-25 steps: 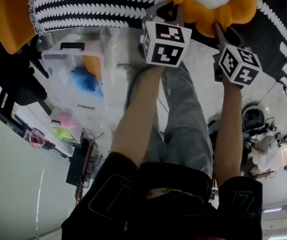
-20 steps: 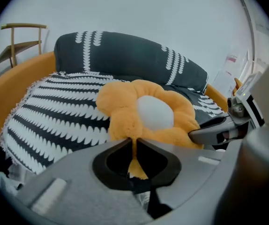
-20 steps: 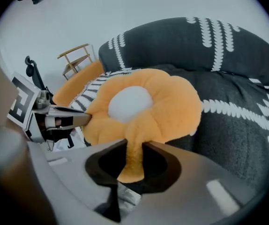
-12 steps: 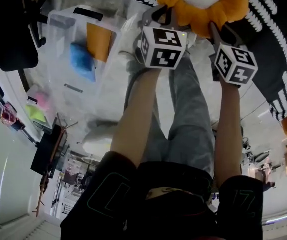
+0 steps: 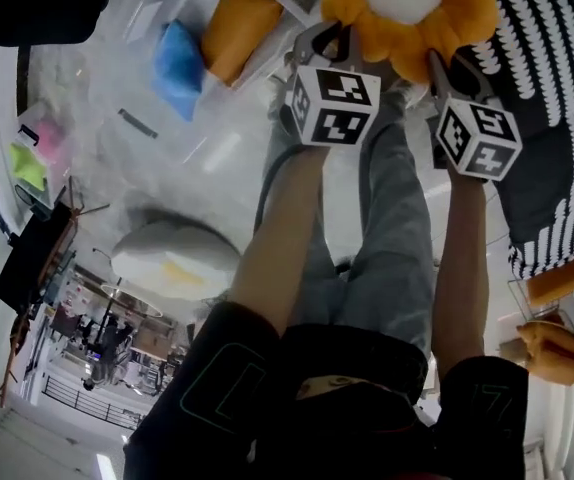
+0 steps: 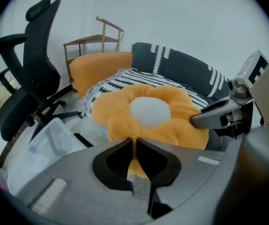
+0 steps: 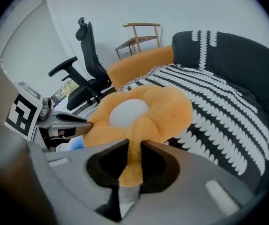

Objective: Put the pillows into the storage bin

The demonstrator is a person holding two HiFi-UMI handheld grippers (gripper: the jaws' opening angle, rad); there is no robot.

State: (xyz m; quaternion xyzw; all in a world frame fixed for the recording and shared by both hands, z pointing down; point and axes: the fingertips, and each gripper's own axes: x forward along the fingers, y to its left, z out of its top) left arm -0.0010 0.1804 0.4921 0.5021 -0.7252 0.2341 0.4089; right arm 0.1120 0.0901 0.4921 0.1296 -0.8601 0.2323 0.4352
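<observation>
head view: orange plush flower-shaped pillow w/ white centre (image 5: pixel 407 8) at 12 o'clock, held up in the air by both tongs. left gripper (image 5: pixel 322 40) has its 8 o'clock petal, right gripper (image 5: pixel 437 63) the 5 o'clock one. clear plastic storage bin (image 5: pixel 117 58) sits at 10-11 o'clock, near the load but not under it. plain orange pillow (image 5: pixel 235 18) + blue pillow (image 5: pixel 179 58) already inside

left gripper view: jaws nearly together, clamped on a thin pinch of petal edge. bin (image 6: pixel 55 135) at 8 o'clock, lower than the load

right gripper view: jaws have just been closing, petal fold between them, pads pressing on it, so clamped too

risks (my read): both grips are shallow nips on squashy plush, so a quick move could pull a petal out. pillow then hangs from one side or drops short of bin. flower looks wide vs room left in bin, so it may catch the rim or perch on the other 2 unless pushed down. uneven release = flops out
</observation>
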